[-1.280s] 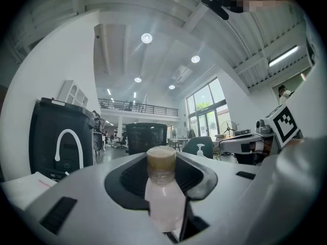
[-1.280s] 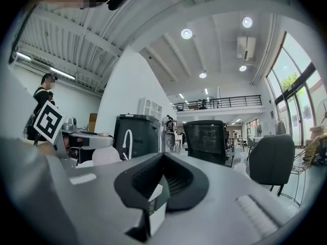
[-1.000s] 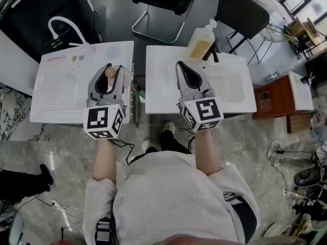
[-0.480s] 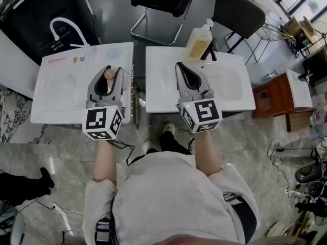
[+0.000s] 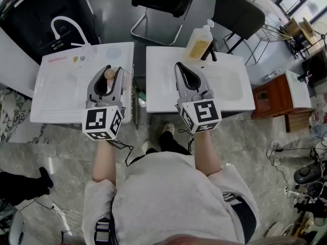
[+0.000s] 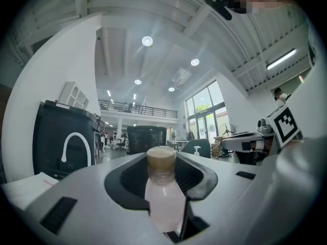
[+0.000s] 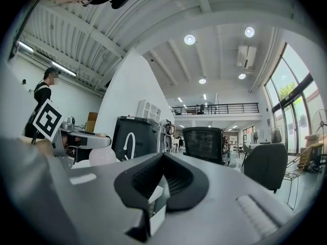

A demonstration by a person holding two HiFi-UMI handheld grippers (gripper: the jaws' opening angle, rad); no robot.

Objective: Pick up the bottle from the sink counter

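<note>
The bottle [image 6: 164,200] is gripped upright between the jaws of the left gripper [image 5: 113,70], over the left counter [image 5: 51,93]. The right gripper [image 5: 179,65] is held closed and empty above the right counter [image 5: 235,93]. A pump bottle [image 5: 199,41] is seen beyond.

We see bright, even light with soft shadows. Round ceiling lamps [image 6: 147,41] glare, and both gripper views bend toward dark edges.
</note>
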